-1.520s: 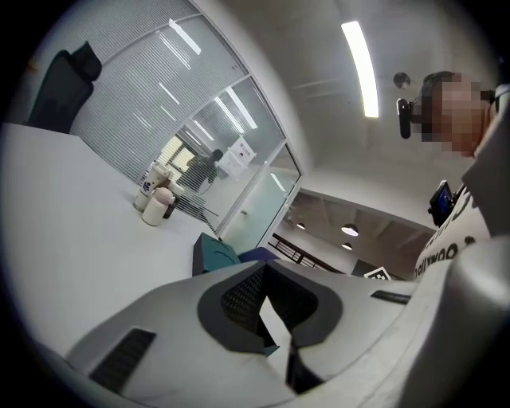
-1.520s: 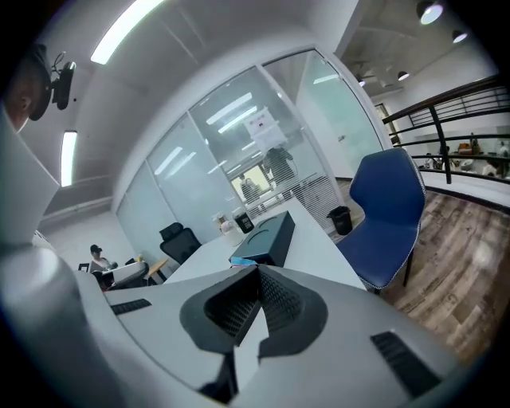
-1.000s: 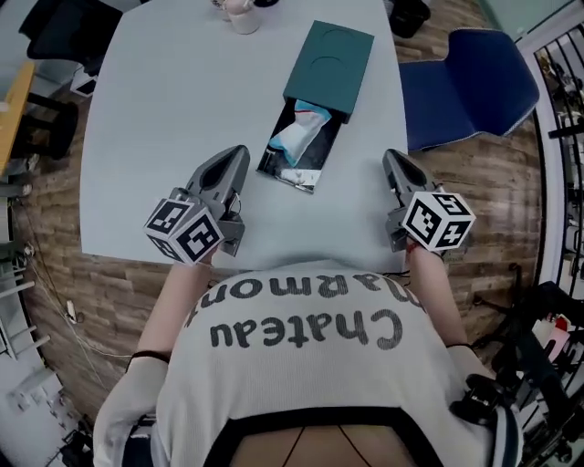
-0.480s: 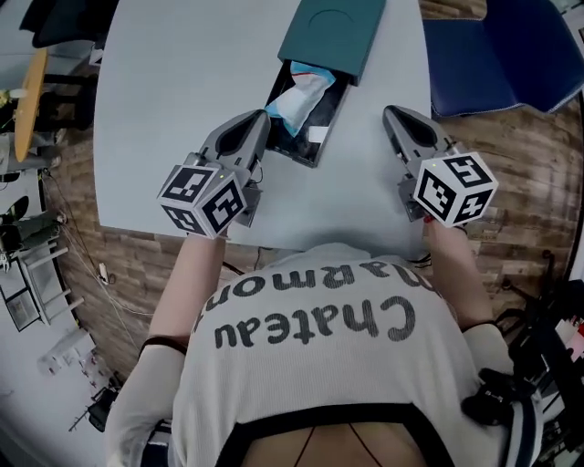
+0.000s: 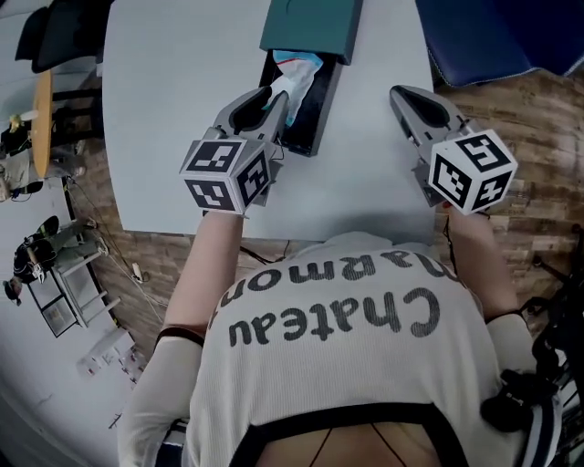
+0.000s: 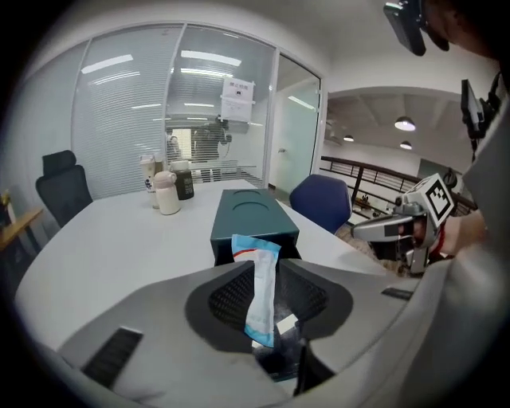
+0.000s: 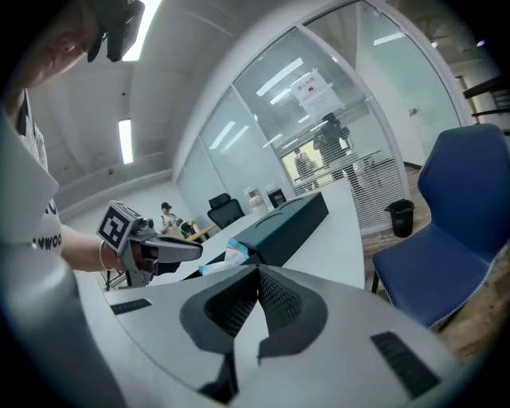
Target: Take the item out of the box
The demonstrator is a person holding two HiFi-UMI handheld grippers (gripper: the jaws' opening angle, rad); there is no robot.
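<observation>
Nearer left gripper, jaws just opening, is straddling the white-and-blue plastic packet lying lengthwise between them, not yet clamped

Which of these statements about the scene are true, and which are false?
1. The left gripper's jaws are pressed together. False: they have just been opening and stand apart, with the packet between them.
2. The right gripper is empty, its jaws together. True.
3. The box lies on the table. True.
4. In the head view the blue chair stands at the table's left. False: it stands at the right.
</observation>
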